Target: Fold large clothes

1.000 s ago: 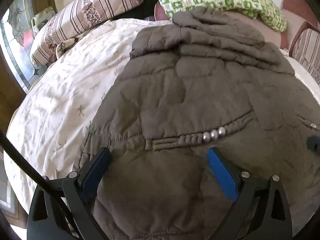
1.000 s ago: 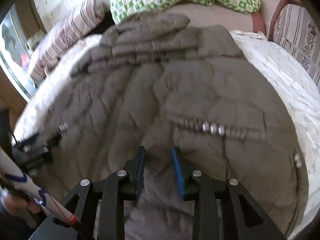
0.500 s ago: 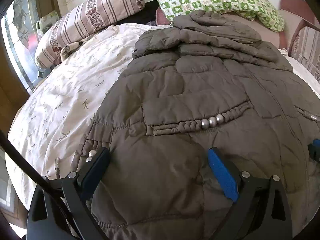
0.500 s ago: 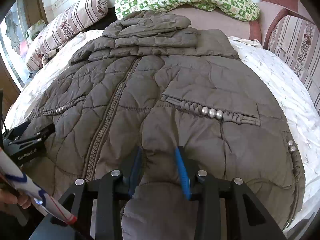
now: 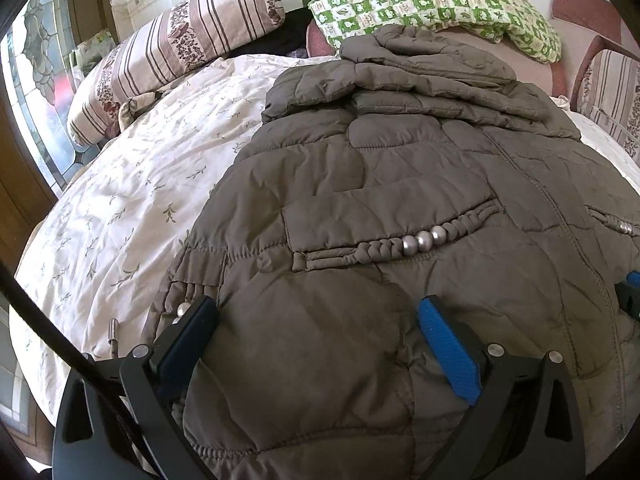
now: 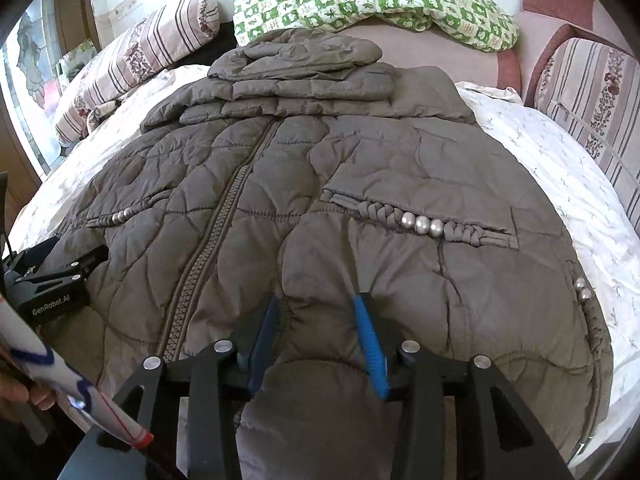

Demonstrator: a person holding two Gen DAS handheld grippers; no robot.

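A brown quilted puffer jacket (image 5: 400, 184) lies front up on the bed, zipped, its hood folded at the far end (image 6: 296, 52). My left gripper (image 5: 316, 308) stands wide open over the jacket's near left hem, with padded cloth lying loosely between the fingers. My right gripper (image 6: 317, 300) is at the near hem right of the zipper (image 6: 224, 208). Its jaws are opening, and a bulge of jacket cloth sits between them. The left gripper (image 6: 52, 276) also shows at the left edge of the right wrist view.
The jacket rests on a white flowered quilt (image 5: 132, 184). Striped pillows (image 5: 180, 52) and a green checked pillow (image 5: 432, 4) lie at the head. A striped cushion (image 6: 588, 92) stands on the right, a stained-glass window (image 5: 36, 80) on the left. A hand (image 6: 16, 396) shows at lower left.
The jacket's near end has settled lower and flatter on the bed. The right gripper's jaws have spread wider around the cloth ridge. The left gripper stays wide open.
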